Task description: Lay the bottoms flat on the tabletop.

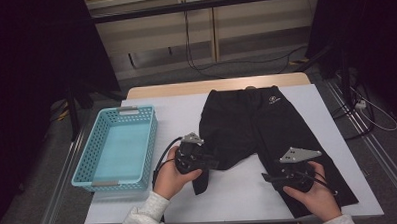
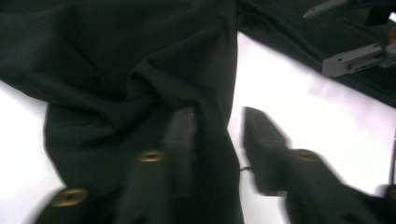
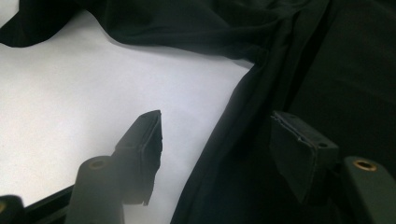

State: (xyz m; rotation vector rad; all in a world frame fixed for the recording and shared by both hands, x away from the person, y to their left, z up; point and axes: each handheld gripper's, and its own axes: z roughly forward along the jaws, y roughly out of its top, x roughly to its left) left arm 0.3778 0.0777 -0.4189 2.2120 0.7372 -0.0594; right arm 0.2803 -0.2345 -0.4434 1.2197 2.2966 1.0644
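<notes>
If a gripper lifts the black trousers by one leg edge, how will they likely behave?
The black trousers would probably drape and sag: the leg near the left gripper is already bunched and folded. They look thin and light, lying flat on the white table cover. The right gripper straddles a leg edge with its jaws apart; a pinch there may lift only one layer.

open white table (image 1: 176, 105) strip between blue basket (image 1: 116, 147) and black trousers (image 1: 257, 125), passable. bare patch between the two legs too, flanked by left gripper (image 1: 206, 168) and right gripper (image 1: 267, 178). basket walls block far left. bunched cloth at left jaws, probably snaggy; blurred.
</notes>
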